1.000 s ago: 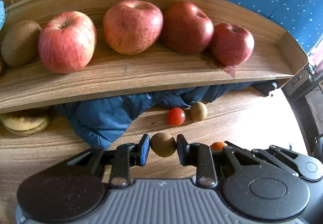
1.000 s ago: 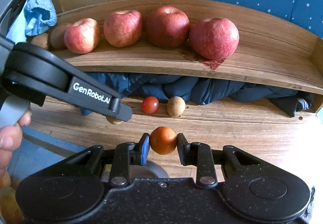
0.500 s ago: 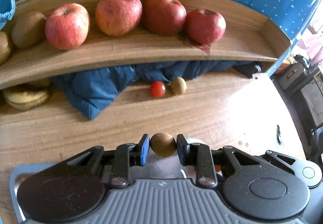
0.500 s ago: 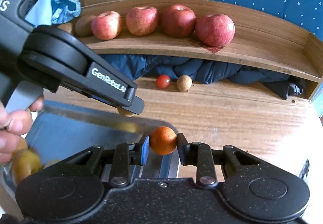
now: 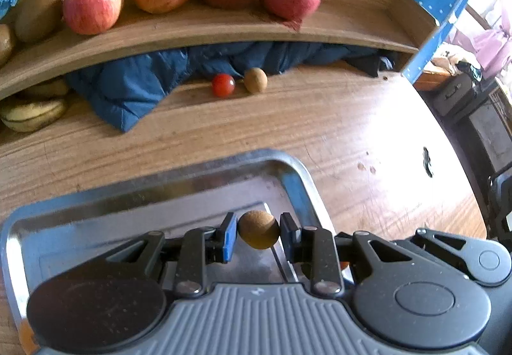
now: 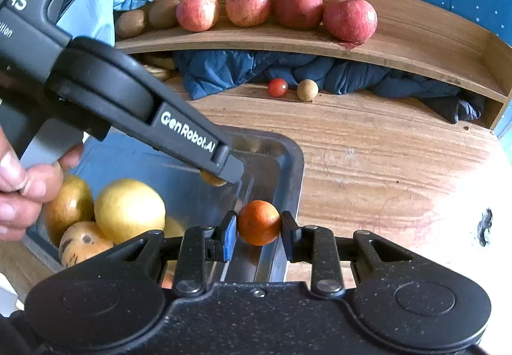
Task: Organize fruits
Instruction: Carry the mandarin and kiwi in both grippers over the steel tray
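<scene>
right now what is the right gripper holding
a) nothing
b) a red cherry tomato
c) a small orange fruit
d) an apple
c: the right gripper is shut on a small orange fruit above the metal tray, while the cherry tomato lies on the table and the apples sit on the shelf.

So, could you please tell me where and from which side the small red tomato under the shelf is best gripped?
Grip the tomato across its round middle, coming from the open table side in front. The blue jacket lies behind it and the small brown fruit sits close on its right, so set the fingers front-to-back or slightly angled.
</scene>
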`<state>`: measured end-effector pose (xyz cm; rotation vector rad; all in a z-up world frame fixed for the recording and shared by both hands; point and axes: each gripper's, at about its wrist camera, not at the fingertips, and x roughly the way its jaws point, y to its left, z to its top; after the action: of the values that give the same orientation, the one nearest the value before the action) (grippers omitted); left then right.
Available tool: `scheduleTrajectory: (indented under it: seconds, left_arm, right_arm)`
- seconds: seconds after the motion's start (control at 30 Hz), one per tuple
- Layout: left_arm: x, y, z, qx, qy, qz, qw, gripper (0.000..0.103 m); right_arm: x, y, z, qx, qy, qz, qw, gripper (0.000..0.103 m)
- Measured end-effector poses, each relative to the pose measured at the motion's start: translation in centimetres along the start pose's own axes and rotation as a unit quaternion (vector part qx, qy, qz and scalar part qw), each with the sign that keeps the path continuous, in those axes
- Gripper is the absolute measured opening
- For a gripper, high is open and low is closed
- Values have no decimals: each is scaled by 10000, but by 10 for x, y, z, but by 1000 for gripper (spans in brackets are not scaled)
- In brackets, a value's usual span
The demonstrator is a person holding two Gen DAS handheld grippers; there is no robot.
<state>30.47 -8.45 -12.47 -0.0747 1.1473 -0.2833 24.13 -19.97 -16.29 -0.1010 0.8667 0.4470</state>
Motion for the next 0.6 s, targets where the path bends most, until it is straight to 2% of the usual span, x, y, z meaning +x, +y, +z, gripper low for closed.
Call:
scheduleTrajectory:
  seconds: [0.6]
  left_arm:
    - [-6, -15, -29, 68, 92, 75, 9999, 31]
  right_arm:
    - [-16, 12, -20, -231, 153, 196, 9994, 31]
